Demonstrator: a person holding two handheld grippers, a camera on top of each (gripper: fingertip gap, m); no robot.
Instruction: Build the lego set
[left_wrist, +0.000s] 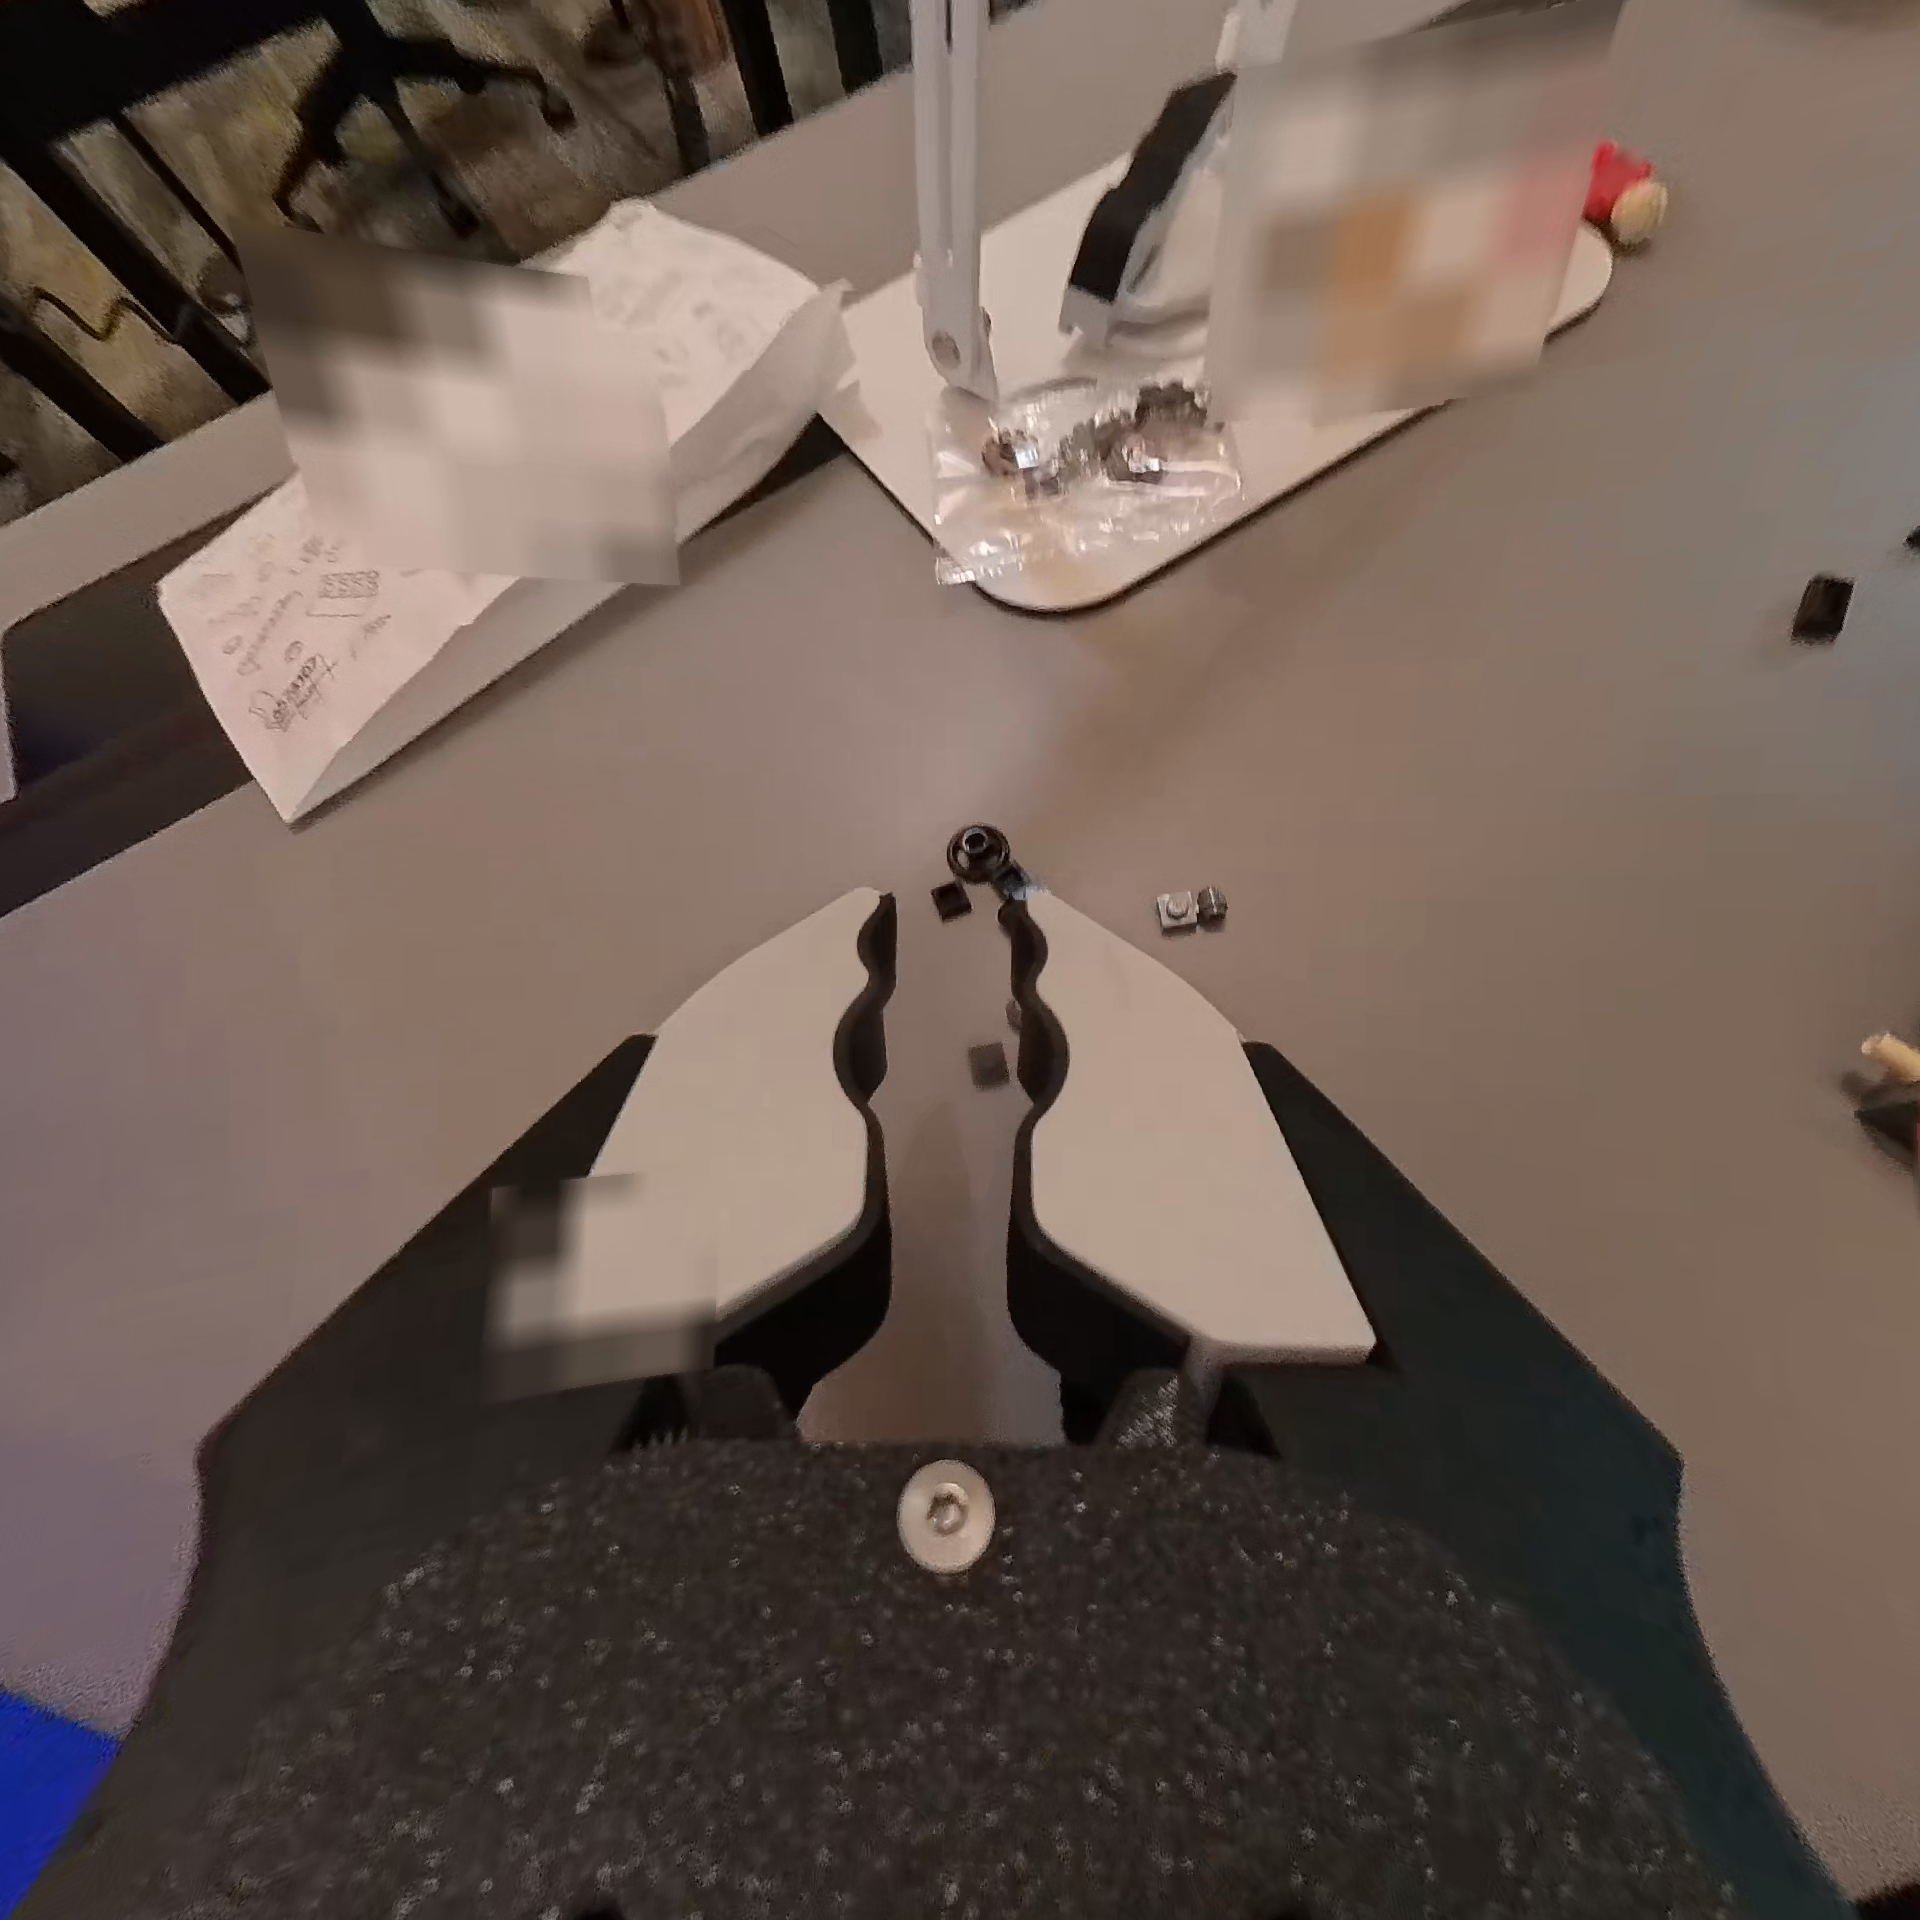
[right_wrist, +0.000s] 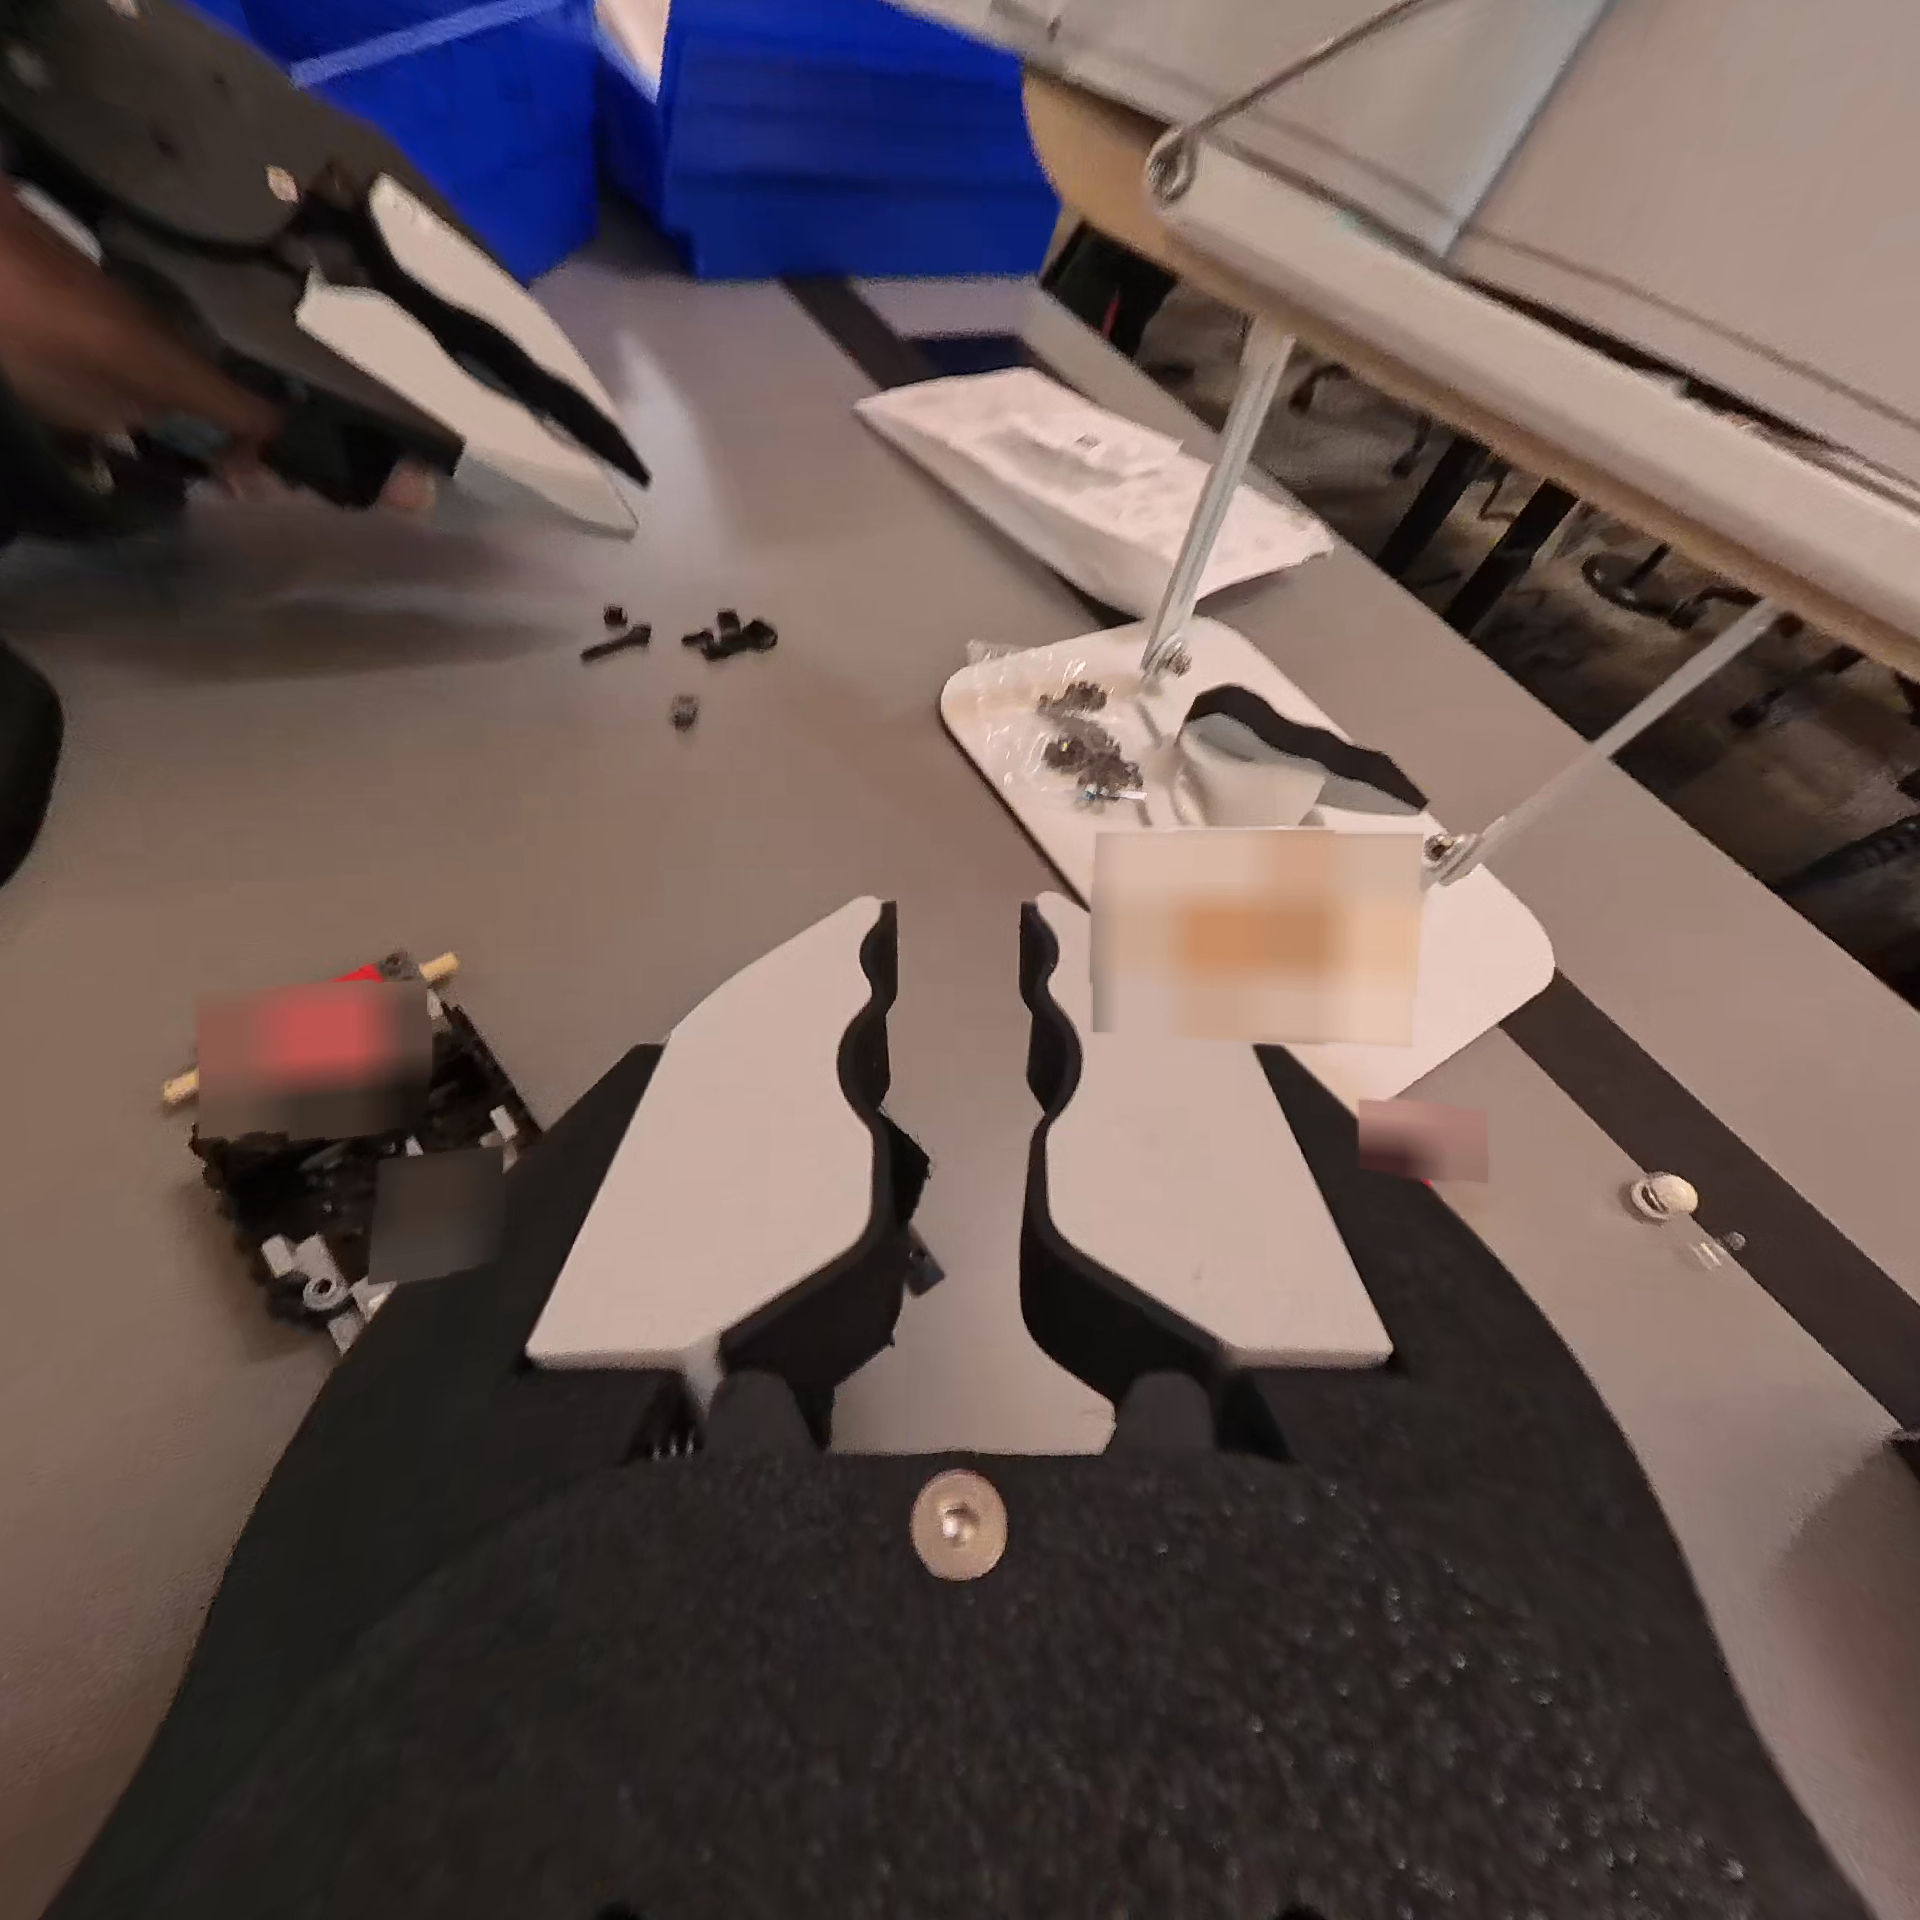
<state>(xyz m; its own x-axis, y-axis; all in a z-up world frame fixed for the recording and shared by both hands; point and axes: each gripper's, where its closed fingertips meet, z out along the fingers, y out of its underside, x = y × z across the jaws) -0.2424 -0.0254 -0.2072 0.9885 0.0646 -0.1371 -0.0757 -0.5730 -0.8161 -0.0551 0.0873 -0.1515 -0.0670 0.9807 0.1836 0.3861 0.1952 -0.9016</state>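
Small black lego bits lie loose on the grey worktop, at the tips of the released left claw. A half-built model sits left of the released, empty right claw. A clear bag holding dark pieces rests on a white stand base.

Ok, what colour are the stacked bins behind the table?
Blue. The stacked bins show best in the right wrist view, beyond the grey table.
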